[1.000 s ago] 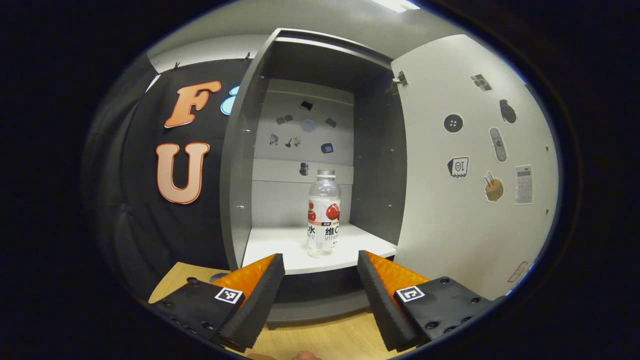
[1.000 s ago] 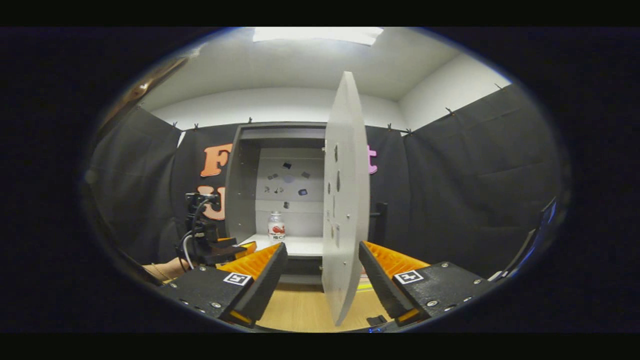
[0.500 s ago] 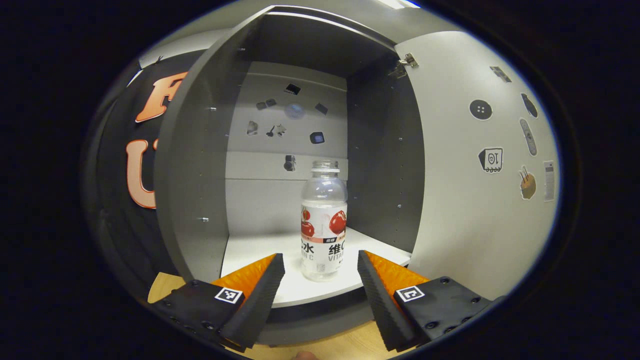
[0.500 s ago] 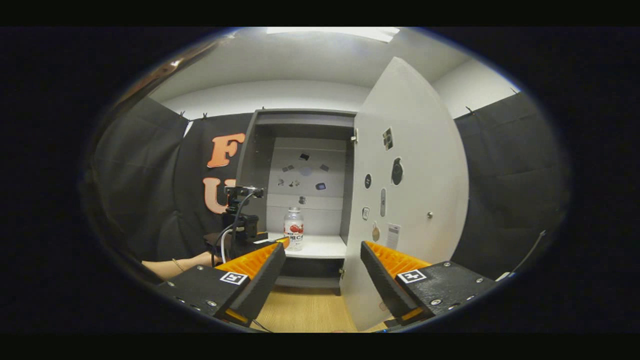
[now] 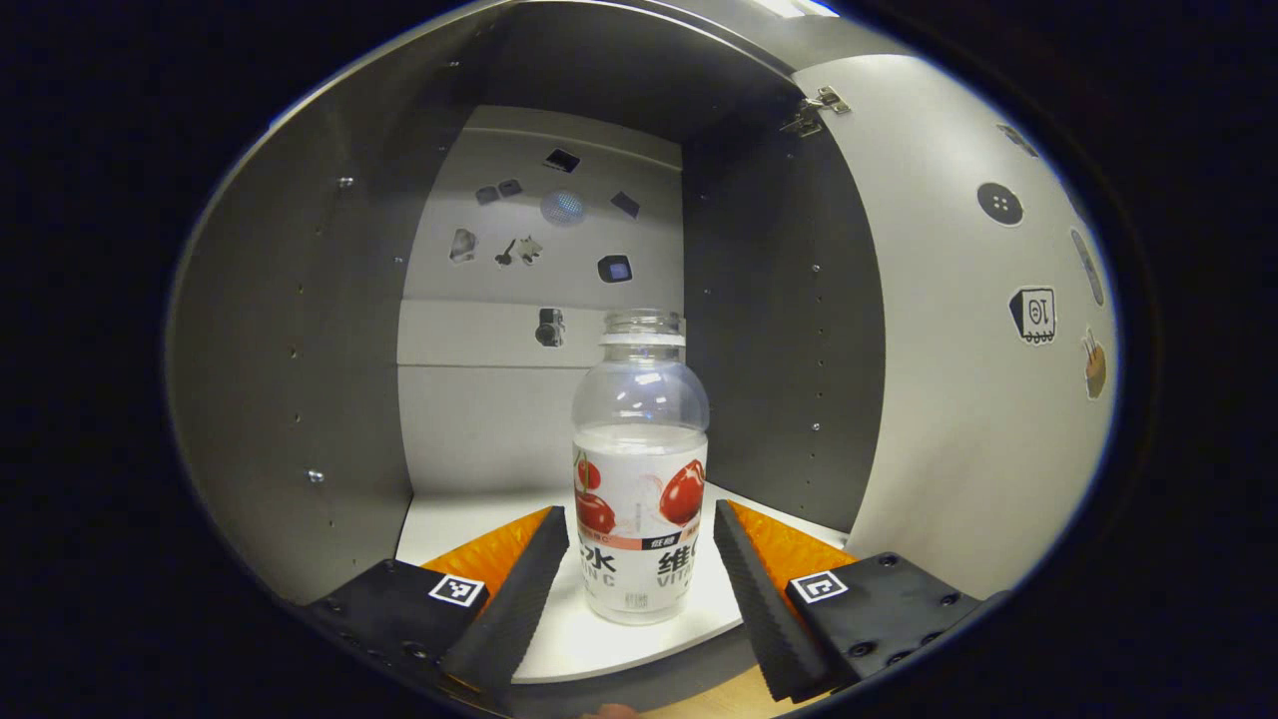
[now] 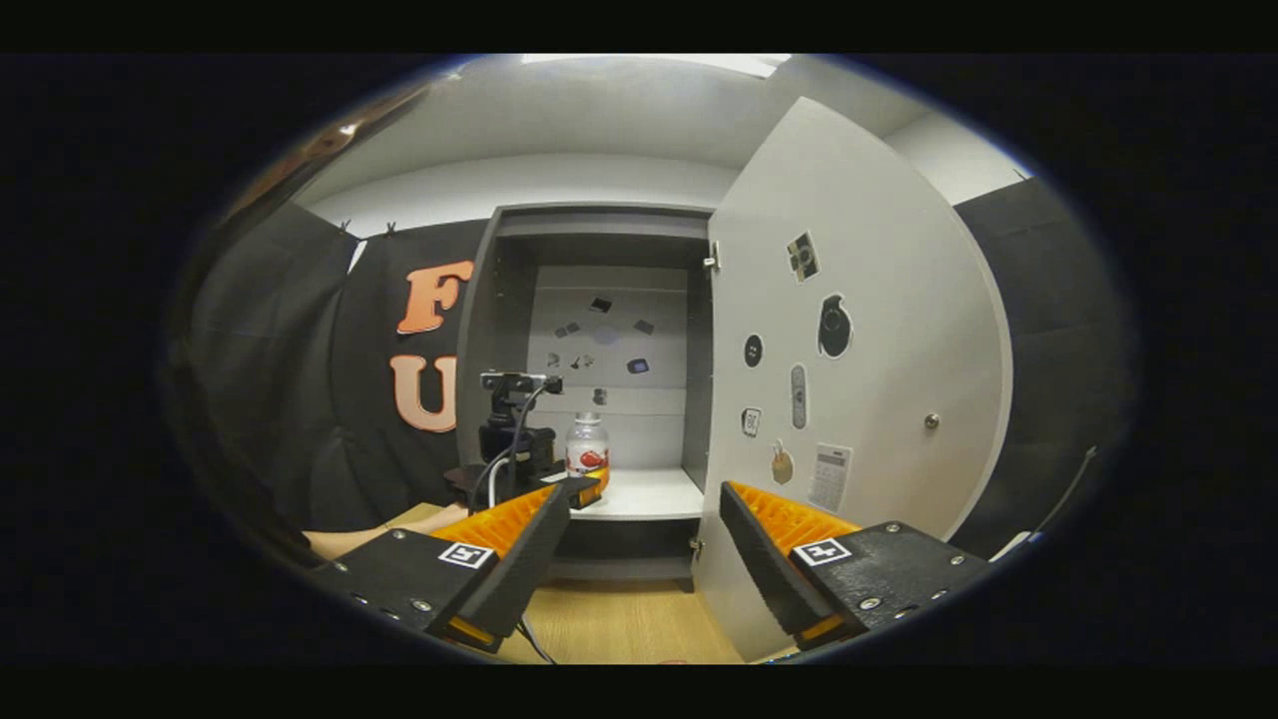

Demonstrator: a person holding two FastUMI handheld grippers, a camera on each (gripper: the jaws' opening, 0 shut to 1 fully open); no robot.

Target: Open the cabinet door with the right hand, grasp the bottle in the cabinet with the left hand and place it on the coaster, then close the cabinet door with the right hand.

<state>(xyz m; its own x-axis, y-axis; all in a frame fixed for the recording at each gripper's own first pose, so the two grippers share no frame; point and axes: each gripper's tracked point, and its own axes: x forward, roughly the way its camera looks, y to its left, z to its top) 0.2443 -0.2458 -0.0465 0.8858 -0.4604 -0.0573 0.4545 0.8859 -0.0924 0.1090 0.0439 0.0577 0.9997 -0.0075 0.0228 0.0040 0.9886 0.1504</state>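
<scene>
Left gripper (image 5: 636, 559) level, jaws spread wide, nothing clamped. Right gripper (image 6: 644, 544) level, jaws spread apart, holding nothing. Forearm (image 6: 349, 542) behind left gripper, low at left.

**Lighting and image quality, both gripper views**

Lit from above: bright ceiling panel (image 6: 654, 63) at top of right gripper view, blown out to near white. Strong fisheye bending throughout; straight edge of cabinet door (image 6: 849, 379) bowed into a curve, more so toward the rim. Cabinet (image 5: 300, 330) interior dim along side walls and top, brighter on back panel and shelf floor. Soft highlights on shoulder of bottle (image 5: 640, 469); faint shadow at its base. Left gripper view sharp at centre, softer at edges. Right gripper view lower in contrast, slightly hazy, distant details small and indistinct.
</scene>
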